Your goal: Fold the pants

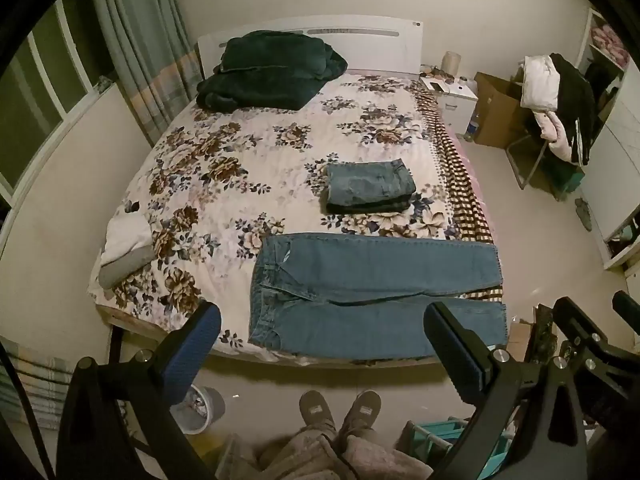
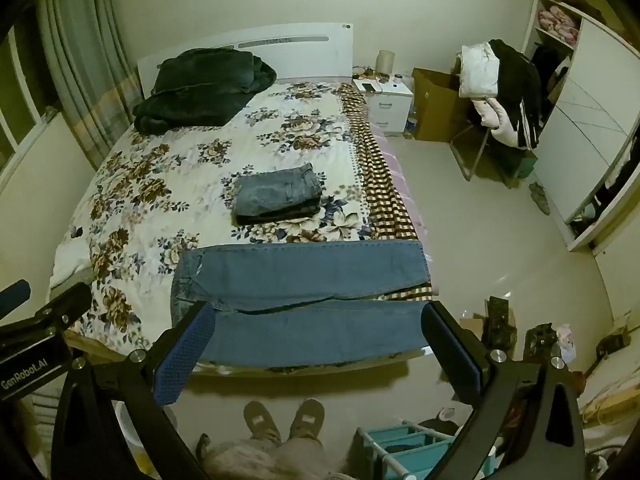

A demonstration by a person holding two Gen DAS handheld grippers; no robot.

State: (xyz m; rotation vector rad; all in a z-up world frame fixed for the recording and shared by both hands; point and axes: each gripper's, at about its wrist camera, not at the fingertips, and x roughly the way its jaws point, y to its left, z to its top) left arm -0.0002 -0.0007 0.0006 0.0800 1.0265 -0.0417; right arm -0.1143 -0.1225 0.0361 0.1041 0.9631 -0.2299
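Here, a pair of blue jeans (image 1: 372,296) lies spread flat across the foot end of the bed (image 1: 248,160), waistband toward the left, both legs running to the right, where their hems reach past the floral cover's edge onto a checked blanket (image 1: 460,184). The nearer leg lies along the mattress edge. Behind the jeans, toward the middle of the bed, sits a stack of folded jeans (image 1: 370,186), apart from the spread pair. A dark green blanket (image 1: 268,68) is heaped at the headboard. The left gripper (image 1: 322,344) and the right gripper (image 2: 316,348) hover above the near edge, tilted downward, each with its jaws spread wide and nothing between them; neither touches the denim. Below them, the person's two shoes (image 1: 340,408) stand on the floor. Further out stand a white nightstand (image 1: 456,104), a cardboard box (image 1: 500,116) and a chair draped with clothing (image 1: 556,96).
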